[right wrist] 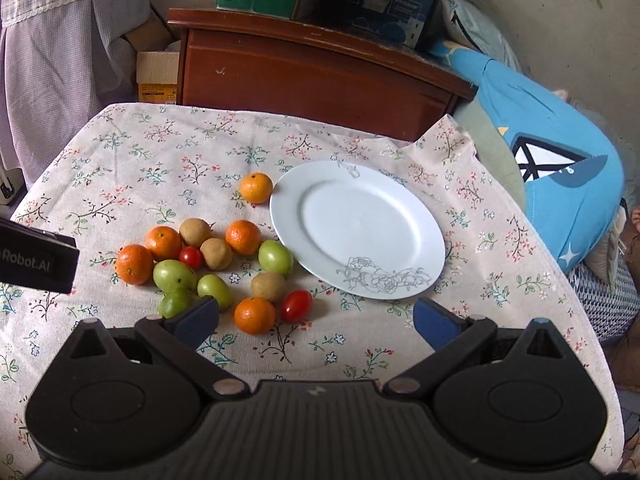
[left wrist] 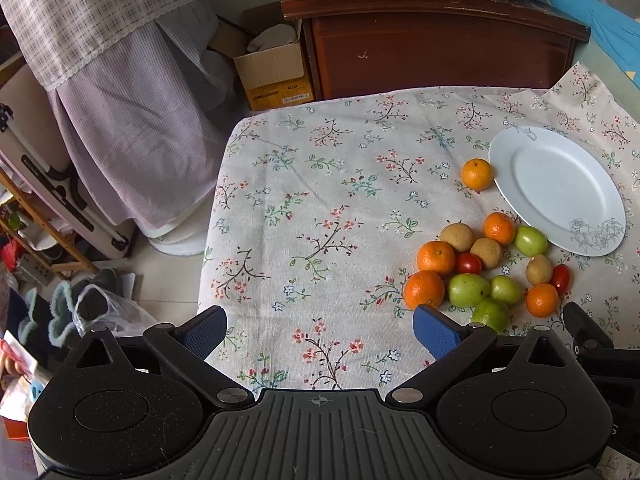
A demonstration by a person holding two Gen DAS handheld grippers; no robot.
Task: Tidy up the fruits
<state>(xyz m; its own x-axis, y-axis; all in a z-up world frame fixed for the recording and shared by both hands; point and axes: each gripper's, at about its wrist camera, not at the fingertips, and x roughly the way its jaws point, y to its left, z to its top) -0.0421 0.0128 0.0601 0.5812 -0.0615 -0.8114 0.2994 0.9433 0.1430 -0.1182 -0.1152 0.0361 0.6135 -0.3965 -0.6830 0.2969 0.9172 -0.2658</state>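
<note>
A white plate (right wrist: 424, 236) with a grey rose print lies empty on the floral tablecloth; it also shows in the left wrist view (left wrist: 600, 200). Left of it lies a loose pile of fruit: several oranges (right wrist: 255, 315), green fruits (right wrist: 275, 257), brown round fruits (right wrist: 268, 287) and two cherry tomatoes (right wrist: 296, 306). One orange (right wrist: 256, 187) touches the plate's far left rim. My right gripper (right wrist: 316, 320) is open and empty, just in front of the pile and plate. My left gripper (left wrist: 320, 330) is open and empty, left of the pile (left wrist: 468, 290).
The table (left wrist: 304, 208) wears a floral cloth; its left edge drops to a cluttered floor. A brown wooden cabinet (right wrist: 312, 68) with boxes stands behind. A blue cushion (right wrist: 560, 160) lies to the right. The left gripper's body (right wrist: 36, 260) shows at the right view's left edge.
</note>
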